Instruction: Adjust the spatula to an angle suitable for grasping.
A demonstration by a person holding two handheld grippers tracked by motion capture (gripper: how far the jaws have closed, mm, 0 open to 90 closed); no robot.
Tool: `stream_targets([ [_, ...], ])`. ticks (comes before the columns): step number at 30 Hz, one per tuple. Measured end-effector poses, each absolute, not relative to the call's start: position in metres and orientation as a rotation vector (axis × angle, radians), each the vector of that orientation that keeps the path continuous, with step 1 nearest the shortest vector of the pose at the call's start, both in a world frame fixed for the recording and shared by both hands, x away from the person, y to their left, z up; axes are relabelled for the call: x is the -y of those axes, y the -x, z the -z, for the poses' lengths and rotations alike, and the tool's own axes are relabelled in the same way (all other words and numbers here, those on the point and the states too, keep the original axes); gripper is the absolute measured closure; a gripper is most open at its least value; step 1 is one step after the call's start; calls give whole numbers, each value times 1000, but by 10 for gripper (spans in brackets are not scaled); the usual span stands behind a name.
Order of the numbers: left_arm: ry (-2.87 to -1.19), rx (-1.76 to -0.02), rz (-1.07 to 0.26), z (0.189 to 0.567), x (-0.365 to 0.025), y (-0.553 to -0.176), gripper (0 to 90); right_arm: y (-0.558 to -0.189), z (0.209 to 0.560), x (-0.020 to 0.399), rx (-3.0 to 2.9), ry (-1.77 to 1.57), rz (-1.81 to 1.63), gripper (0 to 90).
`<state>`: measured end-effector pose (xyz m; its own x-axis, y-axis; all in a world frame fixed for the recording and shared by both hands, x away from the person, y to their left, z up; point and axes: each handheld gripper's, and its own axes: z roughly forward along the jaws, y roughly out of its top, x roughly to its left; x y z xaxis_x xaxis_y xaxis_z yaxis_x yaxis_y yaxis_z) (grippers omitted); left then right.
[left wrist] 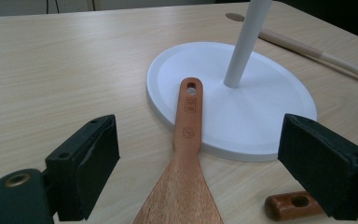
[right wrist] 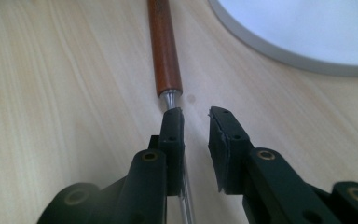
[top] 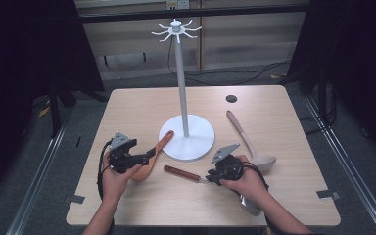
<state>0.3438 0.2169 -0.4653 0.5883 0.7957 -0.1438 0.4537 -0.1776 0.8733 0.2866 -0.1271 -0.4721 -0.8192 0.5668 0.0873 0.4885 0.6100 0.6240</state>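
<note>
Two utensils lie at hand: the stiff, light wooden spatula (left wrist: 182, 186) between the wide-open left gripper (left wrist: 214, 163), best grasped at its flat neck, and the slippery steel shank (right wrist: 184, 196) beside the slightly parted right gripper (right wrist: 196, 116).
</note>
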Motion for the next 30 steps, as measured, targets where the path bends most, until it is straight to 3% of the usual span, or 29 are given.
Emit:
stream_targets([
  [30, -1833, -1012, -413, 468, -209, -350, 123, -280, 481, 133, -2770, -910, -971, 673],
])
